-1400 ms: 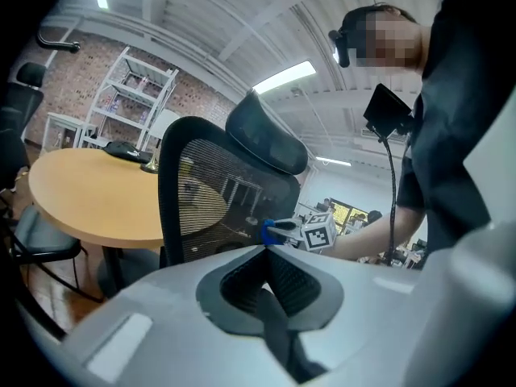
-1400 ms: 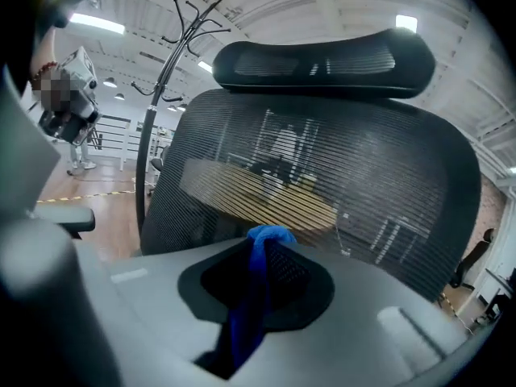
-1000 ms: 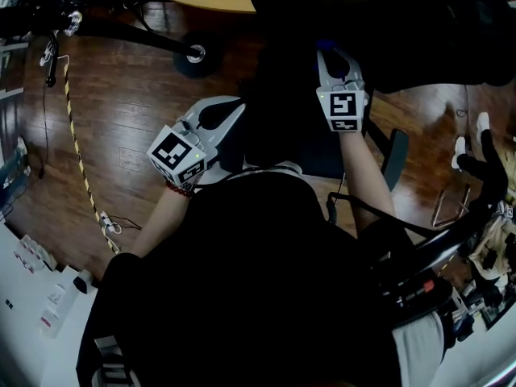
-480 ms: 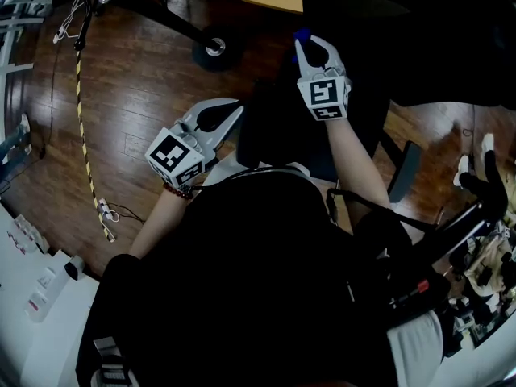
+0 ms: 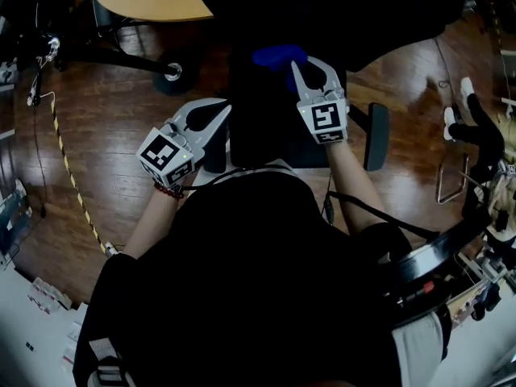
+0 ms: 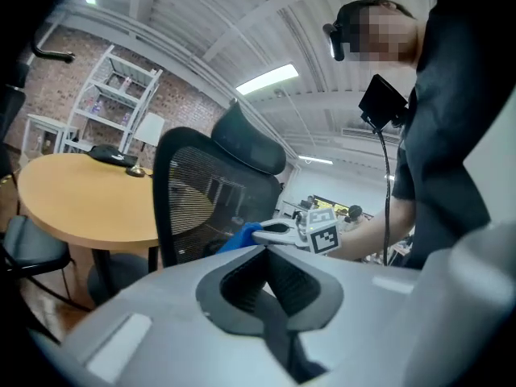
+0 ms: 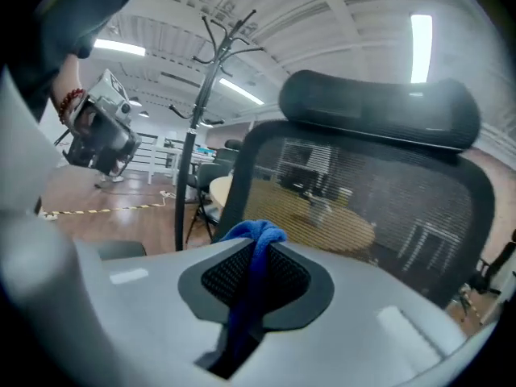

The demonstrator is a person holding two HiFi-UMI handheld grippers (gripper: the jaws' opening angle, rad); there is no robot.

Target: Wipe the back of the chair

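Left claw point(image 6: 266, 250) closed with nothing in it, off to the side of the chair. Right claw point(image 5: 310, 64) pinched shut on a bunched soft blue cloth point(image 7: 255, 234), with a tuft poking past the tips. The cloth sits just in front of the rear face of the black mesh-backed office chair point(image 7: 363, 192); contact unclear. Round light wooden table point(image 6: 72, 204) beyond the chair. Cloth is likely light and limp, fine held by the bunch. The mesh probably gives and the chair may swivel, so press gently and steady it by the stiff frame rim.
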